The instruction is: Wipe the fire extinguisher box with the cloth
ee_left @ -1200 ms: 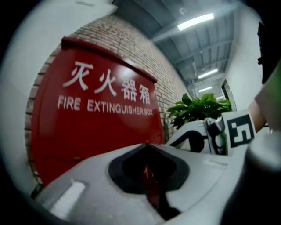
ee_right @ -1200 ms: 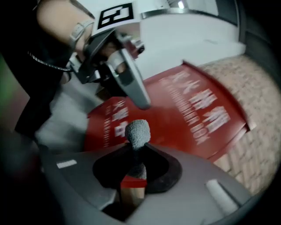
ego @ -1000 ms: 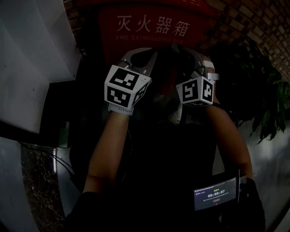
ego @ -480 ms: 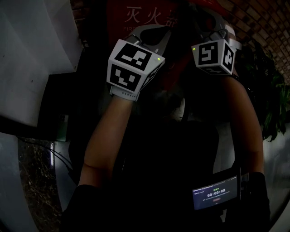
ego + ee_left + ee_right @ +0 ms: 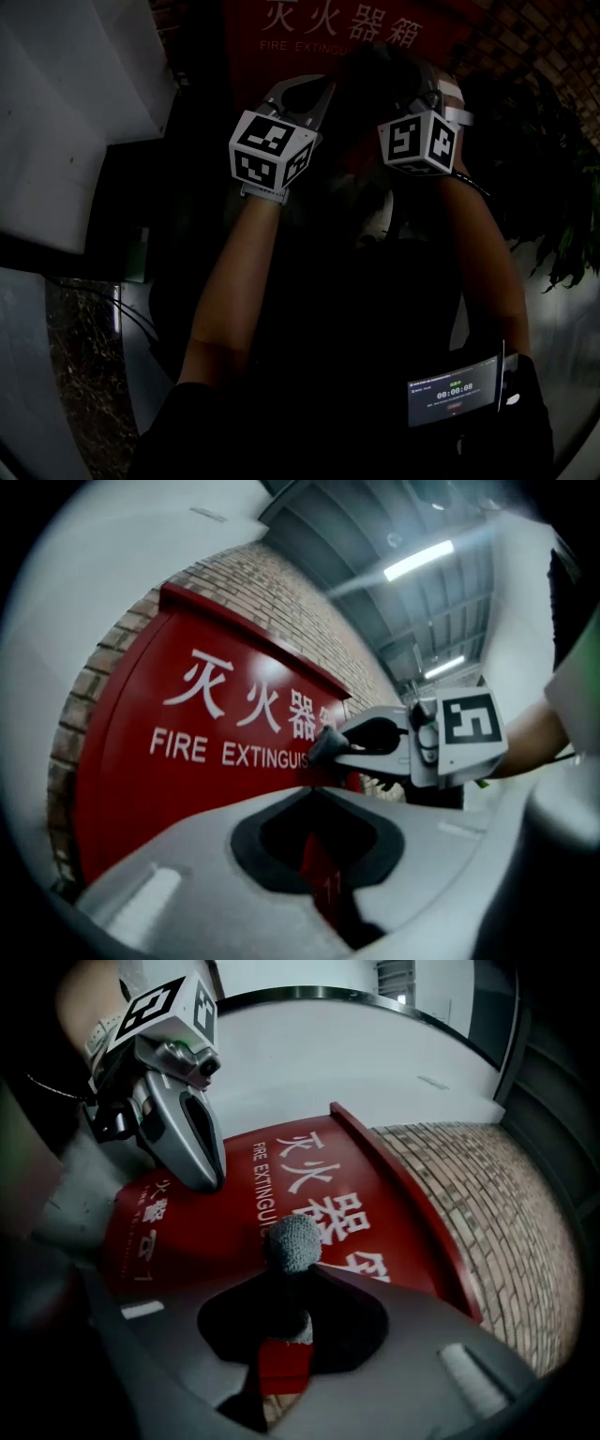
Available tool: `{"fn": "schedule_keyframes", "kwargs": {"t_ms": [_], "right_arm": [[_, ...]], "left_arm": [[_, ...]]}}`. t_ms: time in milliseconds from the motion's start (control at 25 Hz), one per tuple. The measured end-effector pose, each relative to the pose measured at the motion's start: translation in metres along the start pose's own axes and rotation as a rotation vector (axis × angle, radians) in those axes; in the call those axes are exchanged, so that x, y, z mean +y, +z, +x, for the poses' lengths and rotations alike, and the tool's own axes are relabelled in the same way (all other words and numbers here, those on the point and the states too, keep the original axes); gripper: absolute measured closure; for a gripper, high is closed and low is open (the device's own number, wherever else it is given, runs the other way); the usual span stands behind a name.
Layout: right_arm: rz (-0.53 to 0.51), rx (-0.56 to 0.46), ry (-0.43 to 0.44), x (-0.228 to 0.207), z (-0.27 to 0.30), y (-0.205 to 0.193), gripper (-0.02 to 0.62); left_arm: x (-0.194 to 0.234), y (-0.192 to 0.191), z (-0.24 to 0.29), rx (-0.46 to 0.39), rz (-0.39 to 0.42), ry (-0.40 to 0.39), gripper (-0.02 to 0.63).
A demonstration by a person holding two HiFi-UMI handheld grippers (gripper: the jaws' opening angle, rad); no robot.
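Cloth (image 5: 293, 1241), grey with a knitted texture, is pinched in the right tongs (image 5: 292, 1274). The jaws are closed on a bunched fold, so a rounded wad sticks out past the tips. The left tongs (image 5: 314, 794) are closed too, tip against tip, with nothing between them; only red shows through the gap behind the tips.

Both tongs are raised in front of the fire extinguisher box (image 5: 169, 799). It is a red cabinet with white Chinese characters and English lettering, set against a brick wall (image 5: 272, 592). The cloth wad sits over the lettered face, close to the words. The views do not show whether it is touching the paint or is just off it. The left tongs hang beside the right, near the same face. The head view is very dark and adds little.

The cloth looks soft, light and easily squashed, so it should flatten against the box under gentle pressure. The present hold on a gathered fold seems sensible, because it leaves padding ahead of the tips. The box looks rigid, with smooth, slightly glossy paint, and is probably too bulky to shift. The cloth should therefore slide freely, and the box needs no holding. If the wad is pressed flat, the tongs themselves may scrape the paint.
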State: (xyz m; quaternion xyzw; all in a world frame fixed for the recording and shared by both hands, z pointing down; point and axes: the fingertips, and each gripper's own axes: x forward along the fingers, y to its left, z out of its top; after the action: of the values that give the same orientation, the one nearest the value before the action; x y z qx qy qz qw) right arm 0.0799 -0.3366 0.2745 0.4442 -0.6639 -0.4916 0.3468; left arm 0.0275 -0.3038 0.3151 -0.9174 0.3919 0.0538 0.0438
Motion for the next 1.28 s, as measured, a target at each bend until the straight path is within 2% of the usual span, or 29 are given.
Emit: {"fn": "schedule_keyframes", "kwargs": {"t_ms": [120, 280, 360, 480, 640, 760, 1120, 1280], "right_arm": [[0.002, 0.010, 0.040, 0.032, 0.002, -0.007, 0.528], [0.023, 0.025, 0.086, 0.072, 0.003, -0.016, 0.528], [0.040, 0.030, 0.104, 0.089, 0.004, -0.021, 0.529], [0.062, 0.023, 0.084, 0.101, 0.003, -0.023, 0.528], [0.106, 0.015, 0.050, 0.104, 0.002, -0.024, 0.528], [0.126, 0.033, 0.109, 0.129, 0.005, -0.035, 0.528], [0.053, 0.046, 0.205, 0.205, 0.007, -0.055, 0.528], [0.024, 0.068, 0.309, 0.247, 0.009, -0.062, 0.528]], "left_arm": [[-0.004, -0.025, -0.004, -0.007, -0.041, -0.003, 0.603], [-0.012, -0.067, -0.002, 0.053, -0.008, -0.009, 0.603], [-0.010, -0.085, -0.001, 0.073, -0.018, -0.004, 0.603], [-0.004, -0.109, -0.002, 0.109, -0.051, 0.018, 0.603], [-0.008, -0.134, 0.001, 0.159, -0.057, 0.017, 0.603], [-0.010, -0.144, 0.002, 0.164, -0.075, 0.007, 0.603], [-0.004, -0.185, 0.000, 0.246, -0.111, 0.031, 0.603], [-0.003, -0.209, -0.001, 0.302, -0.156, 0.043, 0.603]]}}
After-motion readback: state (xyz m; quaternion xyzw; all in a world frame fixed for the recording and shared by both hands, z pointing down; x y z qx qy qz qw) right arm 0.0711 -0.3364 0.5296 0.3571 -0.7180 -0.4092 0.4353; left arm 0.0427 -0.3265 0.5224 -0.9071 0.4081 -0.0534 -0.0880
